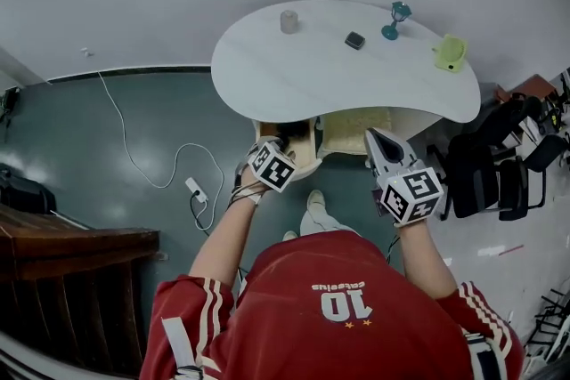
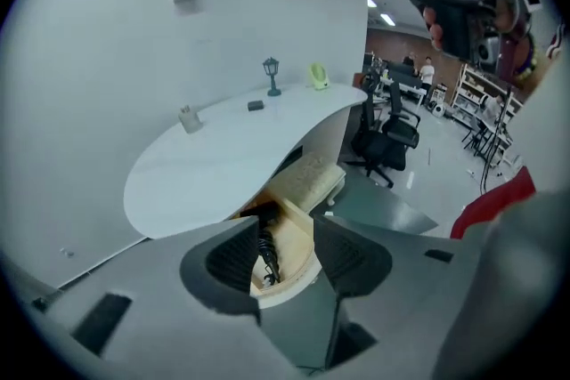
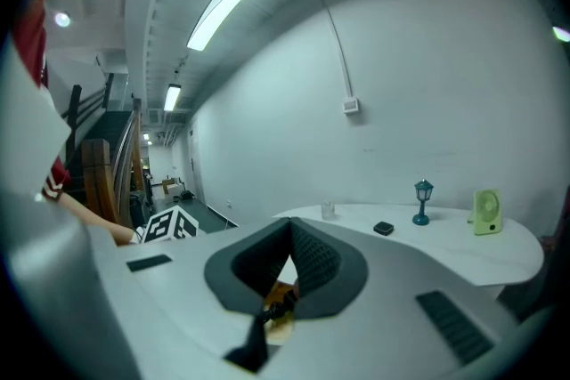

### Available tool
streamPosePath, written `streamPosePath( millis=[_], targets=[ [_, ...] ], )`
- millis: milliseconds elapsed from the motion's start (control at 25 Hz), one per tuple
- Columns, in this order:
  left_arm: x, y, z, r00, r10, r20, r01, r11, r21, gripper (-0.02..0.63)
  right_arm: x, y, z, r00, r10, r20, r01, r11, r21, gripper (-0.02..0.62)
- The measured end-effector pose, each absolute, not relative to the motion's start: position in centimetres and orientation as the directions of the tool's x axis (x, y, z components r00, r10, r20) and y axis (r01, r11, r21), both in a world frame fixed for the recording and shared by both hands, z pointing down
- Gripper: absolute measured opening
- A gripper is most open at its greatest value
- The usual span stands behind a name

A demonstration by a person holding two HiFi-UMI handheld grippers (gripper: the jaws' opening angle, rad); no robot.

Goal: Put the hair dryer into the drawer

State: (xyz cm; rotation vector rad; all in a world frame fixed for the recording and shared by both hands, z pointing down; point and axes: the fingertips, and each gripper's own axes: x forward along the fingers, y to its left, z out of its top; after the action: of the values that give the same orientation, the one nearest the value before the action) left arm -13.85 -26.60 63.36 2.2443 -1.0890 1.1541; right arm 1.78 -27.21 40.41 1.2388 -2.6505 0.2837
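Under the white table (image 1: 294, 71) a wooden drawer (image 1: 308, 157) stands pulled out. Inside it lies the dark hair dryer (image 1: 278, 141) with its black coiled cord (image 2: 264, 255). My left gripper (image 1: 283, 147) hangs just over the drawer's front. In the left gripper view the left gripper (image 2: 285, 258) is open, and the drawer (image 2: 298, 231) and cord show through the gap with nothing held. My right gripper (image 1: 375, 138) is raised to the right, off the drawer. In its own view the right gripper (image 3: 289, 267) has its pads meeting, with nothing between them.
On the table stand a small cup (image 1: 289, 21), a black object (image 1: 355, 40), a teal lantern (image 1: 396, 18) and a green fan (image 1: 451, 53). A beige textured panel (image 1: 356, 127) sits beside the drawer. Office chairs (image 1: 485, 173) are at the right. A white cable with a power strip (image 1: 194, 188) lies on the floor.
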Motion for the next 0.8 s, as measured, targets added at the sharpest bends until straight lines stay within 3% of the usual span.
streamPosePath(
  millis=[320,800],
  targets=[
    [-12.8,-24.6,53.1,0.473,-0.615,0.631,-0.821,-0.567,0.063,0.198,1.6,-24.8,37.4,-0.627,-0.752,0.204,-0.777,0.623,-0.094,0.006],
    [-14.7,-21.9,38.3,0.456,-0.849,0.267,-0.869,-0.49,-0.074,0.19,3.9,-22.6,30.9,-0.565,-0.821,0.077,-0.825,0.56,-0.077,0.006]
  ],
)
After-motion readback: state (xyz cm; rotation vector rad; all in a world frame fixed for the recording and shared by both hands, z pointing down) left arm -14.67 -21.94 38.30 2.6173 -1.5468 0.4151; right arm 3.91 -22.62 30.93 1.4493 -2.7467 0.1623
